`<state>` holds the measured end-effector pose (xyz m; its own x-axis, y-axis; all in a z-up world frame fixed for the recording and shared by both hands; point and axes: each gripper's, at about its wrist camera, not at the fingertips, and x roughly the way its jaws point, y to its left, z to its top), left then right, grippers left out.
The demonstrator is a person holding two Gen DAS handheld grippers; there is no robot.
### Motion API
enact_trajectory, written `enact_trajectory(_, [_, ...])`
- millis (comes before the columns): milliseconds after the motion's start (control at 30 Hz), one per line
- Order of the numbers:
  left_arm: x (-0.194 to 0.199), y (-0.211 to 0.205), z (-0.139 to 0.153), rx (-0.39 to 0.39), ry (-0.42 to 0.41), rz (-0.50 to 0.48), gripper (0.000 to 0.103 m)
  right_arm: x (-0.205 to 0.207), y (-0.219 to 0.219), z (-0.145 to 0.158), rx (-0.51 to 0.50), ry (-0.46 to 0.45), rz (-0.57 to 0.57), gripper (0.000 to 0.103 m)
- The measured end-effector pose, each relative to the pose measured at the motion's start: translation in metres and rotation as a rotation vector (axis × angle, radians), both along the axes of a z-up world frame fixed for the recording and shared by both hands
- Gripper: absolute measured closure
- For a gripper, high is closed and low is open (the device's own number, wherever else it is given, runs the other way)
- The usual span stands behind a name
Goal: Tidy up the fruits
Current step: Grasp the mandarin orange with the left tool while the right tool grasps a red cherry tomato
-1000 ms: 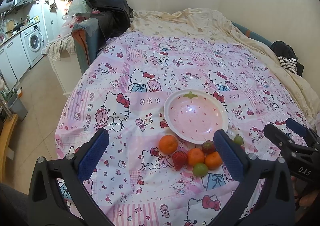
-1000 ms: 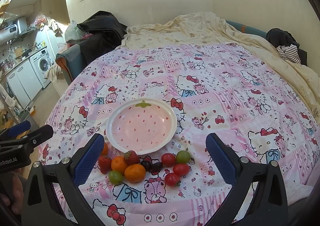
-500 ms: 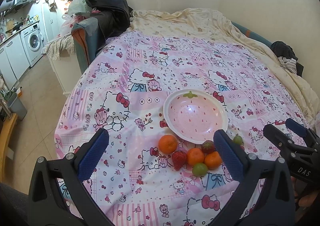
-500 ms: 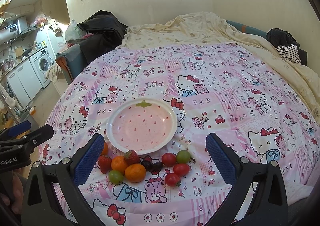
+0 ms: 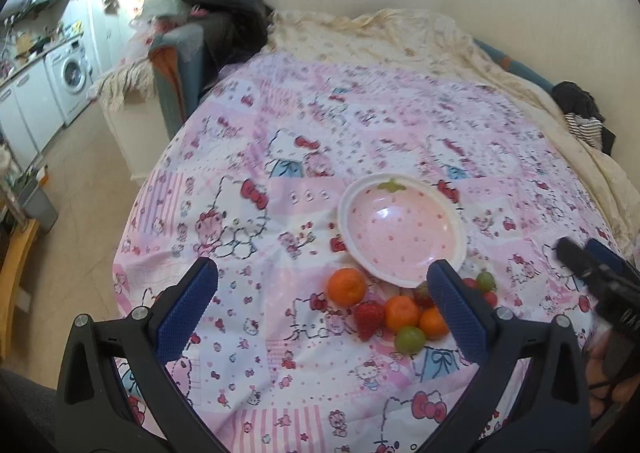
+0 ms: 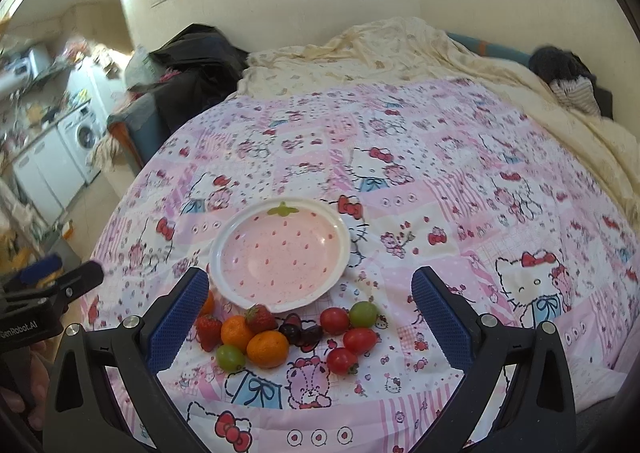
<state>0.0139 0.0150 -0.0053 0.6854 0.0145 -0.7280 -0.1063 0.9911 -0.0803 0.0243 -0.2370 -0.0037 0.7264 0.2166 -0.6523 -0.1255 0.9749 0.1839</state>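
Observation:
An empty pink strawberry-patterned plate point(image 5: 404, 231) point(image 6: 280, 253) lies on the pink cartoon-print bedspread. In front of it sits a cluster of fruit: tangerines point(image 6: 267, 349) point(image 5: 346, 287), strawberries point(image 6: 261, 317) point(image 5: 367, 315), green grapes point(image 6: 230, 357) point(image 5: 409, 339), cherry tomatoes point(image 6: 359, 340) and dark cherries point(image 6: 300, 331). My left gripper point(image 5: 326, 311) hovers open above the fruit's left side, nothing between its fingers. My right gripper point(image 6: 310, 319) hangs open over the fruit cluster, also holding nothing. Each gripper shows at the edge of the other's view.
A cream duvet point(image 6: 400, 53) is bunched at the bed's far side, with dark clothes point(image 6: 560, 65) at the right. A dark bag on a chair point(image 5: 224, 29) stands at the bed's left; a washing machine point(image 5: 72, 75) and floor lie beyond.
Both grippers have moved down and forward, so the plate and fruit sit closer and larger. Both views are slightly motion-blurred. Nothing has been picked up.

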Motion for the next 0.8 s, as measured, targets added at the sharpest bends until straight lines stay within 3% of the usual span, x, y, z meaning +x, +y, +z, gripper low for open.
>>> enact_trajectory(200, [0.026,0.024,-0.022,-0.03,0.134,0.065,0.0,0.022,-0.024,-0.002,-0.024,0.06,-0.06,0.0])
enact_trajectory(333, [0.04,0.024,-0.047,-0.017,0.263,0.048,0.002,0.043,-0.022,-0.019,-0.086,0.179,0.041,0.0])
enact_trajectory(400, [0.044,0.025,-0.058,-0.035,0.309,0.053,0.012,0.05,-0.019,-0.031,-0.098,0.245,0.103,0.0])
enact_trajectory(567, [0.062,0.024,-0.079,-0.07,0.379,0.051,0.02,0.06,-0.026,-0.058,-0.035,0.398,0.135,0.015])
enact_trajectory(800, [0.09,-0.002,-0.098,-0.079,0.44,-0.009,0.023,0.06,-0.036,-0.092,0.07,0.592,0.12,0.022])
